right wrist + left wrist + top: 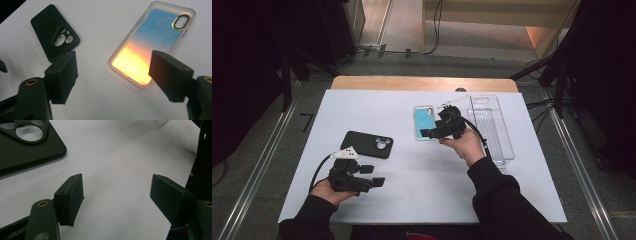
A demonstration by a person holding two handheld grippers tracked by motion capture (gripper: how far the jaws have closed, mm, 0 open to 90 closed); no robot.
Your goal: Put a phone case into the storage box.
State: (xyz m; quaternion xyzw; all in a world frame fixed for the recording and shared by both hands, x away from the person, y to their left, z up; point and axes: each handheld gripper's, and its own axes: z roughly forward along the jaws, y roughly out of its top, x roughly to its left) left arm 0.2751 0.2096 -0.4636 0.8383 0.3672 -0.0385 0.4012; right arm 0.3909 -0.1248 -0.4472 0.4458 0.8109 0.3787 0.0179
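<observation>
A black phone case [367,144] lies camera-holes up on the white table, left of centre. A translucent blue case [424,123] lies farther back near the middle; in the right gripper view this case [155,37] glows blue to orange. My right gripper [428,133] hovers at that case's near end, pointing left, and its jaws [113,56] stand open with nothing gripped. My left gripper [373,175] rests low near the front edge, just in front of the black case [22,147]. Its jaws [117,182] are open over bare table.
A clear plastic tray [490,129] stands lengthwise right of the blue case, close behind the right hand. The white sheet [427,175] covers a wooden table; metal rails and dark stands flank it. The black case [50,30] also lies beyond the right gripper's left jaw.
</observation>
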